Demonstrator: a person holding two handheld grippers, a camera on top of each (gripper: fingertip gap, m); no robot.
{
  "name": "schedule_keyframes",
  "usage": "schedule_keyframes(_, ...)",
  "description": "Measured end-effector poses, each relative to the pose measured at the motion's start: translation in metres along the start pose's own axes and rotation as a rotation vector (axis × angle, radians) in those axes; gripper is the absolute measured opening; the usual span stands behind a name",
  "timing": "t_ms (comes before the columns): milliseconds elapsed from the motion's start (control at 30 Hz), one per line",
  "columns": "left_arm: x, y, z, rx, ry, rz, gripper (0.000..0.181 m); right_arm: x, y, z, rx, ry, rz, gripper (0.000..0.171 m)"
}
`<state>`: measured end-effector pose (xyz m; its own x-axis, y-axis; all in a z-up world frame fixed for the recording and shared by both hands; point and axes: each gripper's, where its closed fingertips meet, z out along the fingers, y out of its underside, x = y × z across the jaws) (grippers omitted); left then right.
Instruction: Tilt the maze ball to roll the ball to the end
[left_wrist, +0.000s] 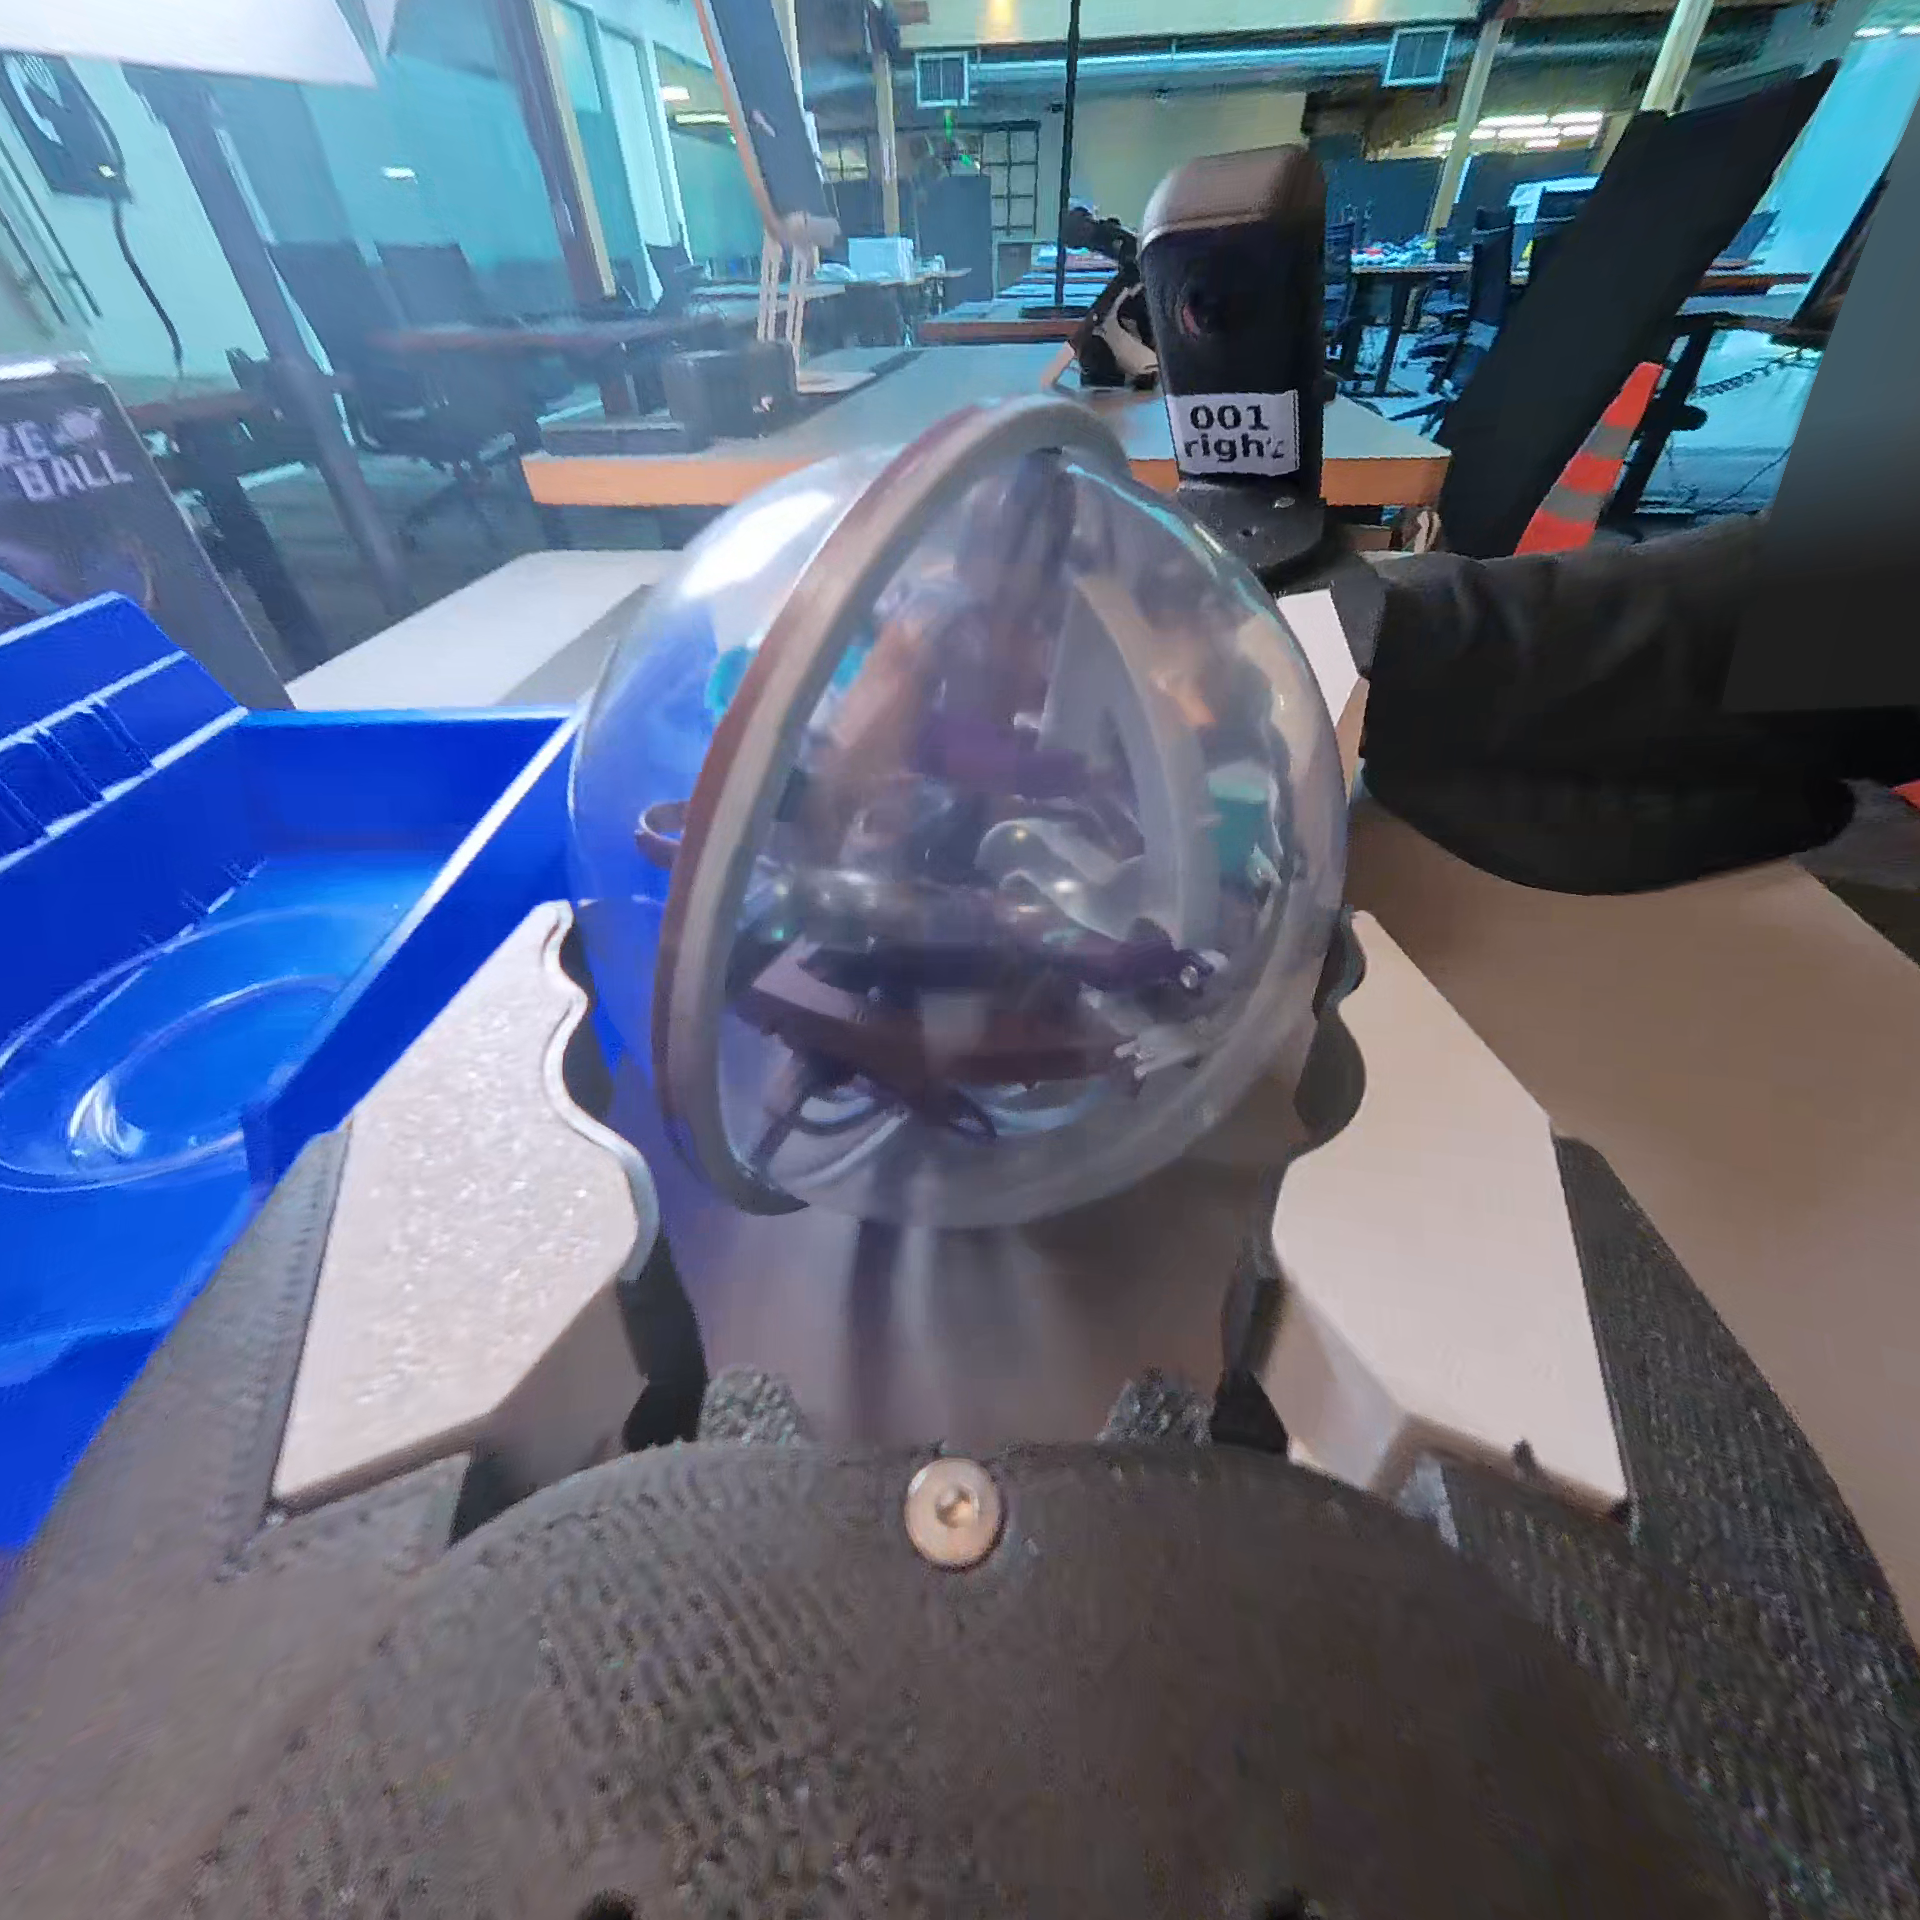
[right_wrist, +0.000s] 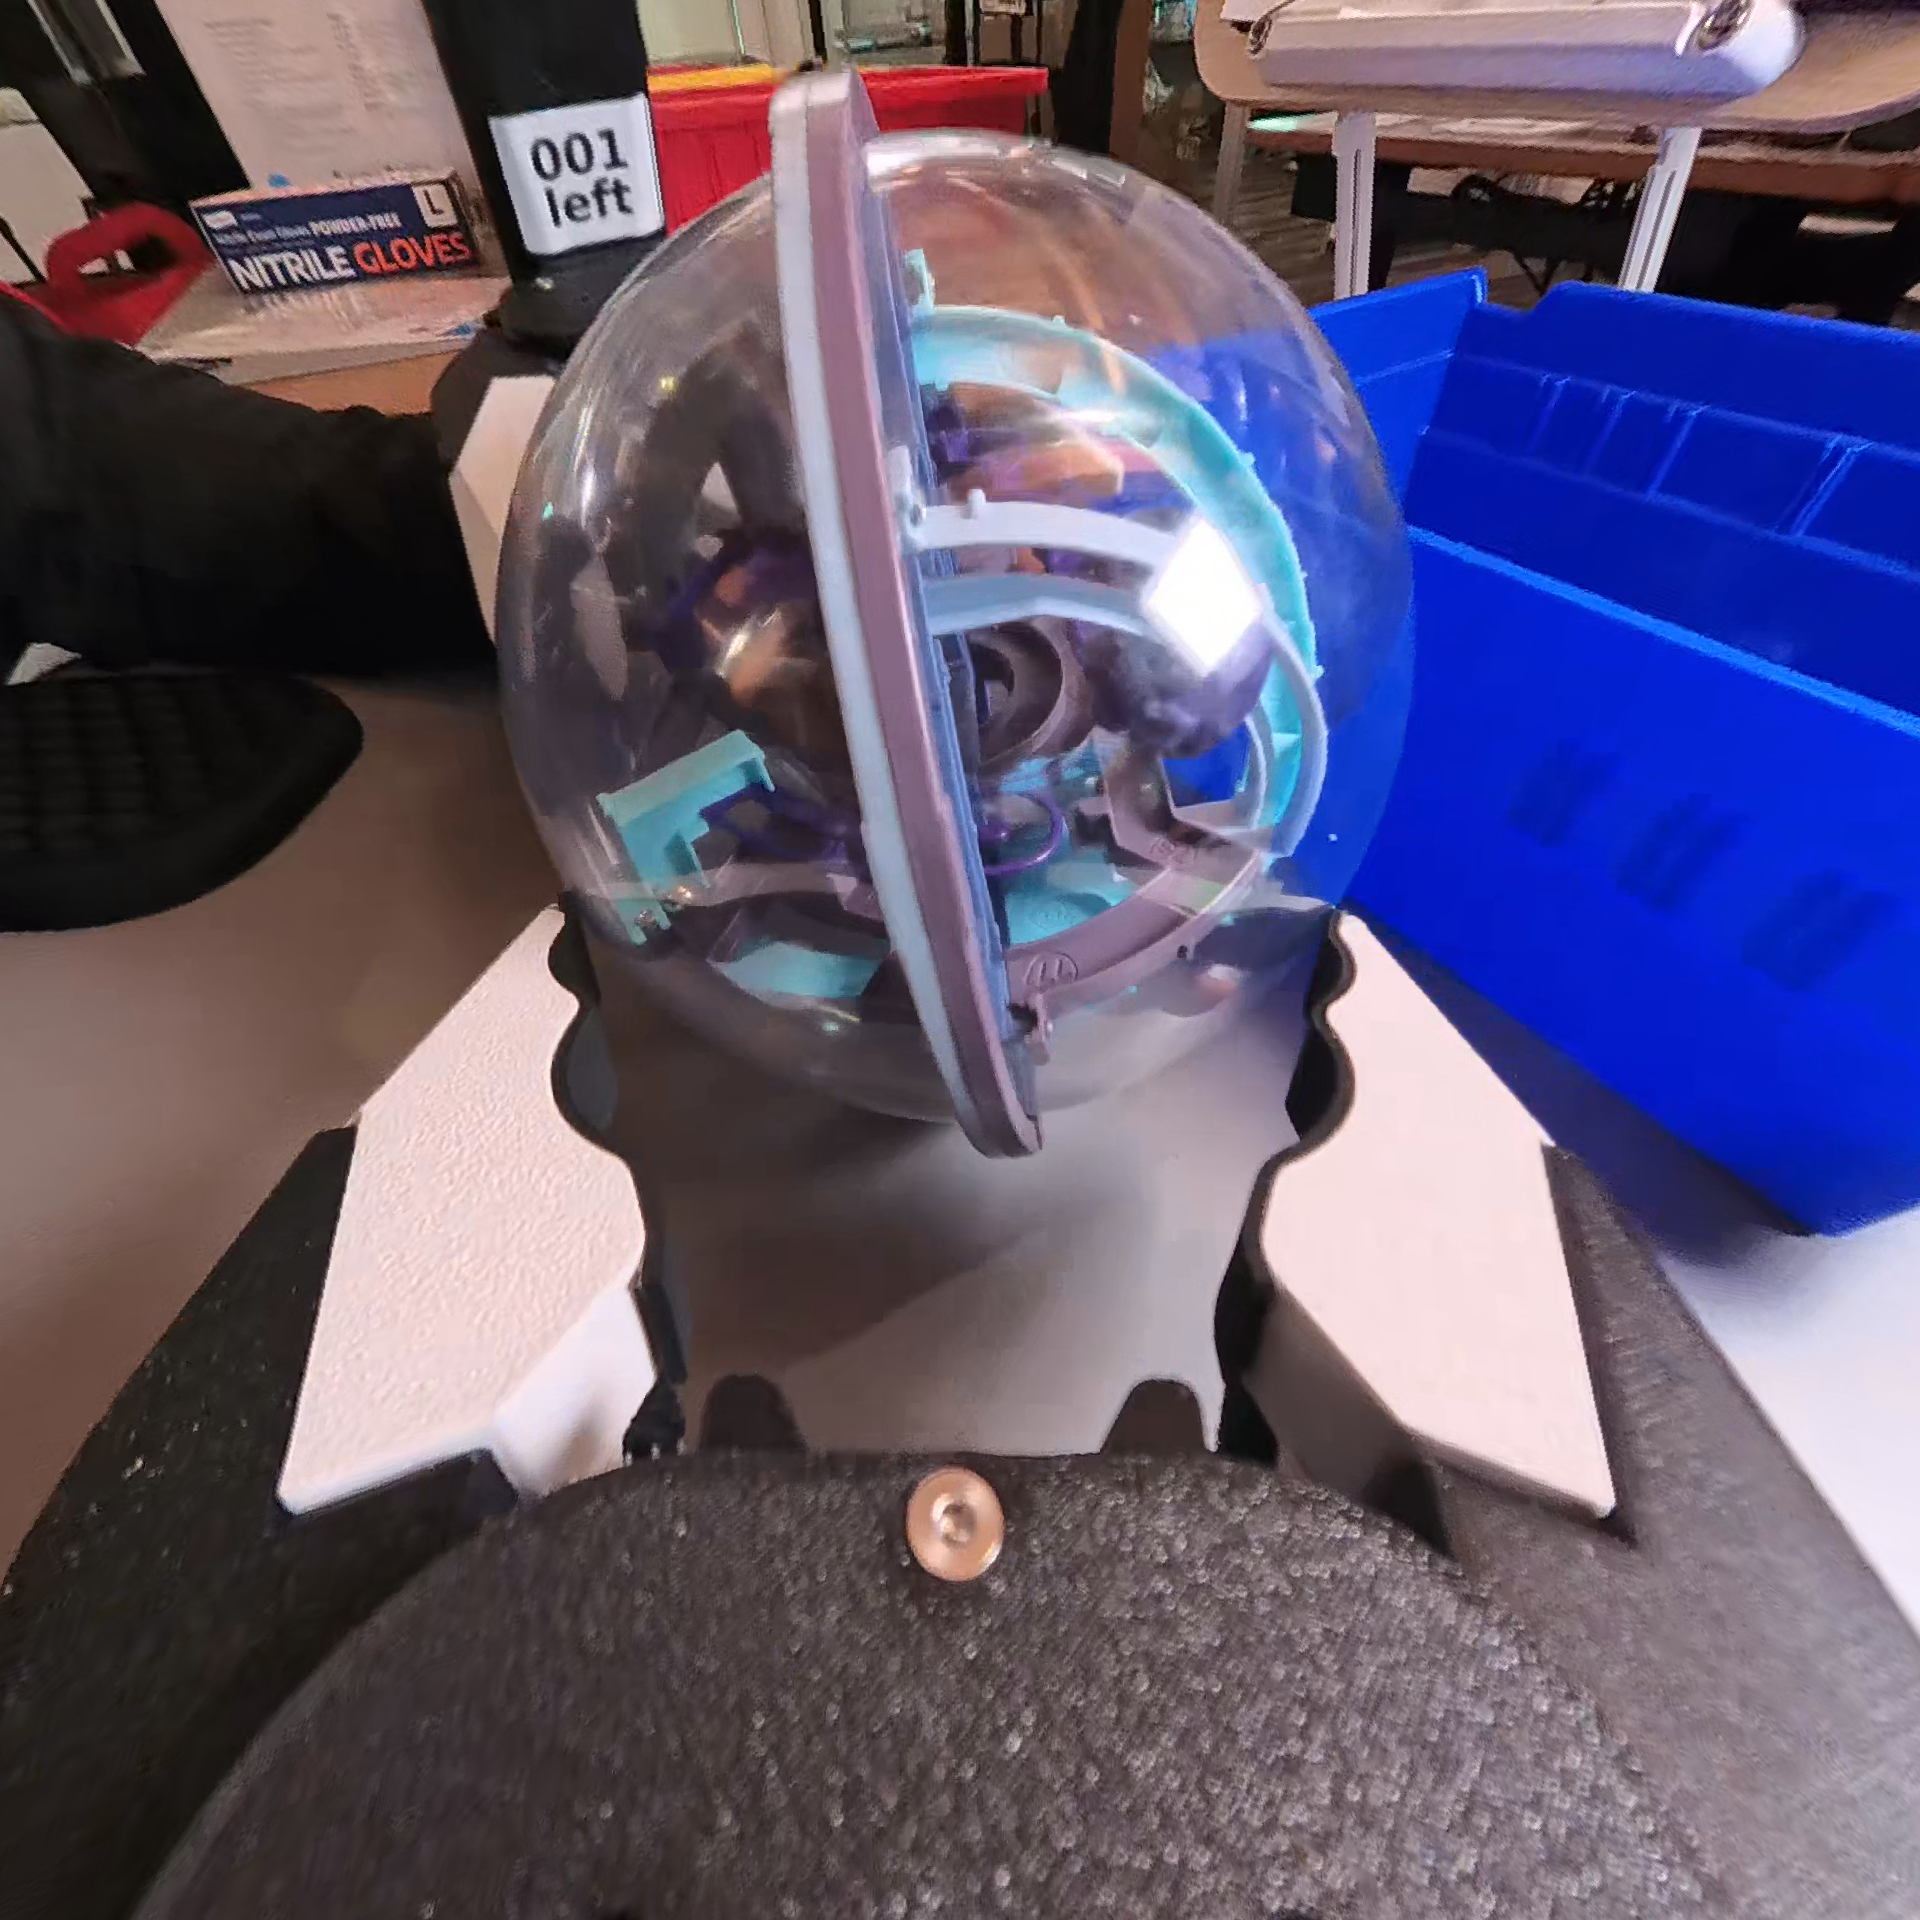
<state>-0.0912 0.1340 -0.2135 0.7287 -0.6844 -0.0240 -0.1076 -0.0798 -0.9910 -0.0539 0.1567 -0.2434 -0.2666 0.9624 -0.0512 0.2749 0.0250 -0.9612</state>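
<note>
**Maze ball clamped between two tools**

The small rolling ball inside cannot be made out among the blurred purple and teal tracks. The left tool (left_wrist: 956, 997) and right tool (right_wrist: 951, 997) each close on the clear maze ball (left_wrist: 966, 821) from opposite sides, above the pale bench (right_wrist: 208, 1049). Each tool carries a white label; a printed glove box (right_wrist: 338, 244) lies behind. A blue bin (left_wrist: 260, 831) stands beside, in an open workshop.

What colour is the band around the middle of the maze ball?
Grey with a purplish tinge; the band around the maze ball shows best in the right wrist view.
</note>
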Motion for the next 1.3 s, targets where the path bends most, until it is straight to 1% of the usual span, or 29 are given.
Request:
schedule_keyframes(100, 0.002, -0.004, -0.001, 0.009, -0.01, -0.016, 0.136, -0.004, 0.003, 0.002, -0.012, -0.018, 0.038, 0.132)
schedule_keyframes(267, 0.002, -0.006, -0.006, 0.014, -0.013, -0.121, 0.136, -0.011, 0.001, 0.005, -0.023, -0.055, 0.132, 0.132)
schedule_keyframes(567, 0.002, 0.009, -0.01, 0.001, 0.076, -0.323, 0.136, -0.011, -0.015, 0.0, -0.01, 0.01, 0.101, 0.131)
schedule_keyframes(700, 0.002, 0.006, -0.01, 0.014, 0.056, -0.312, 0.136, -0.011, -0.012, 0.0, -0.016, 0.001, 0.112, 0.131)
schedule_keyframes(833, 0.004, 0.0, -0.012, 0.04, 0.016, -0.199, 0.135, -0.014, -0.003, 0.004, -0.046, -0.015, 0.088, 0.131)
schedule_keyframes(967, 0.005, -0.003, -0.015, 0.05, 0.004, -0.17, 0.135, -0.016, 0.0, 0.007, -0.059, -0.025, 0.084, 0.131)
schedule_keyframes(1133, 0.011, -0.011, -0.017, 0.09, -0.017, -0.042, 0.134, -0.021, 0.012, 0.012, -0.112, -0.038, 0.045, 0.131)
schedule_keyframes(1300, 0.007, -0.011, -0.018, 0.095, -0.015, -0.135, 0.133, -0.02, 0.008, 0.011, -0.092, -0.046, 0.088, 0.129)
